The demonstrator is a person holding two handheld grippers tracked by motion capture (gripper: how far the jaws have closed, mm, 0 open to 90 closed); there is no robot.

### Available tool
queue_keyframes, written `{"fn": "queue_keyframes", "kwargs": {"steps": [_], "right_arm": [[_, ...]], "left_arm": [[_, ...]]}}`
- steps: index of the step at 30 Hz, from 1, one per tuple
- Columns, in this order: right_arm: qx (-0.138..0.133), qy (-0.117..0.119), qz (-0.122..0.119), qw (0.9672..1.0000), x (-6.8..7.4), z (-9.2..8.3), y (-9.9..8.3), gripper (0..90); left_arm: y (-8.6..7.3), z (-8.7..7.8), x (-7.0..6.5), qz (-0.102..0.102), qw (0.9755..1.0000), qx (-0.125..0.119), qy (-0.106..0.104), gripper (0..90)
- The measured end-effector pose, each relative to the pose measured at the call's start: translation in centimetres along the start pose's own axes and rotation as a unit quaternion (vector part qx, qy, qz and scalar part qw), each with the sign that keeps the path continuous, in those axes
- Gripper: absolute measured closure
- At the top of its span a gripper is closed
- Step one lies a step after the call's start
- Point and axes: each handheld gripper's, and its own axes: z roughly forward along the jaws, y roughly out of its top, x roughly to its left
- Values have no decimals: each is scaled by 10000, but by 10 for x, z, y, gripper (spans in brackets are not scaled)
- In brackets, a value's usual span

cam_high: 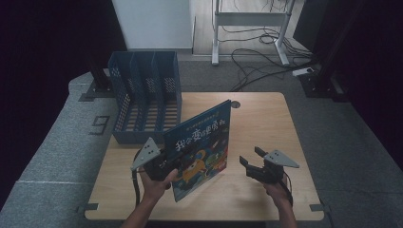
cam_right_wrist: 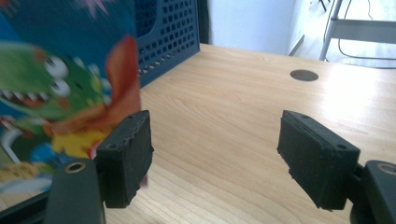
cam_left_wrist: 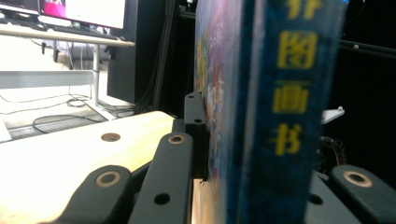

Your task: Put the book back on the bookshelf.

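Left gripper (cam_high: 177, 160) clamps a picture book (cam_high: 202, 147) upright above the pale wooden table (cam_high: 266, 123); right gripper (cam_high: 251, 159) gapes empty nearby. Blue file rack (cam_high: 145, 95) stands behind, cables (cam_high: 256, 61) crossing grey floor.

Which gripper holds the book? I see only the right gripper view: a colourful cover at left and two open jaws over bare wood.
Observer: The left gripper holds it, clamped on the spine side of the picture book.
Operator: Is the book flat on the table?
Observer: No, in the high view it stands tilted, its lower corner near the table.
Operator: Where is the blue thing behind it?
Observer: That is a blue file rack at the table's far left, its slots empty.
Operator: And my gripper?
Observer: The right gripper is apart from the book, open.
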Motion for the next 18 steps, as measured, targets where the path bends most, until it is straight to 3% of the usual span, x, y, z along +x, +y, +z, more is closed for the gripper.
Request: {"fn": "queue_keyframes", "kwargs": {"steps": [8, 18], "right_arm": [[204, -48, 42, 9998, -4, 8, -10, 251], [694, -329, 184, 9969, -11, 24, -28, 254]], "left_arm": [[17, -14, 2, 144, 9997, -130, 115, 824], [34, -24, 6, 178, 9992, -177, 312, 824]]}}
